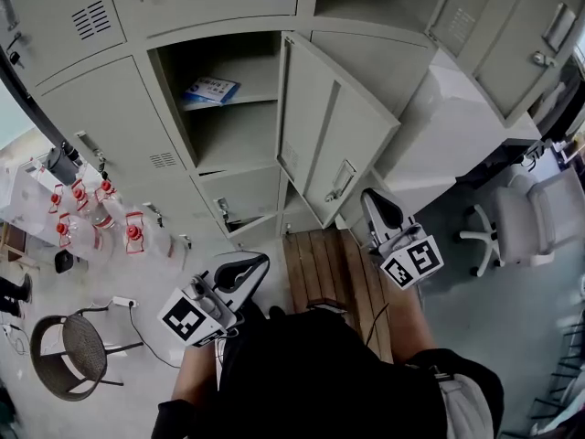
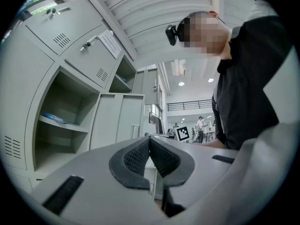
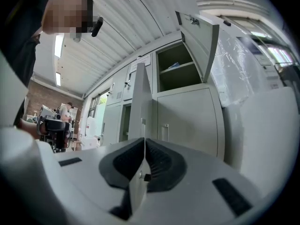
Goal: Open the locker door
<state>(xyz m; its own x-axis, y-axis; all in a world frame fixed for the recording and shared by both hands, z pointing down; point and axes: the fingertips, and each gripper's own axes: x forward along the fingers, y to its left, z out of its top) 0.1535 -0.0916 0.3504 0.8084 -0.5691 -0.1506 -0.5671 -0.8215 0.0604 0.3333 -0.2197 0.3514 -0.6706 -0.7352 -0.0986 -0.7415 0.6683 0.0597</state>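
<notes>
Closest to the camera is the person's dark top, low in the head view, with both tongs held out ahead of it. Far left, a wicker chair and clear jugs with red caps stand on the pale floor.

The left tongs are clenched, tips together with nothing between them, and hang well apart from the lockers. Ahead, the locker is open, with a blue-and-white booklet on its shelf. Its door is already swung out to the right, roughly square to the front, so the task looks done or nearly so.

I judge the door to be thin painted sheet steel: light, stiff, free on its hinges and smooth enough to slip from a pinch. The handle by the free edge is the place to take hold, or failing that the edge itself.

The right tongs are clenched too and hold nothing. They sit near the door's lower free corner, seemingly clear of it, and their own view sees the door edge-on just ahead.

Wooden boards lie underfoot. Further right stand a white block under a plastic sheet and an office chair on darker floor. Grey lockers line the room under a ribbed ceiling.
</notes>
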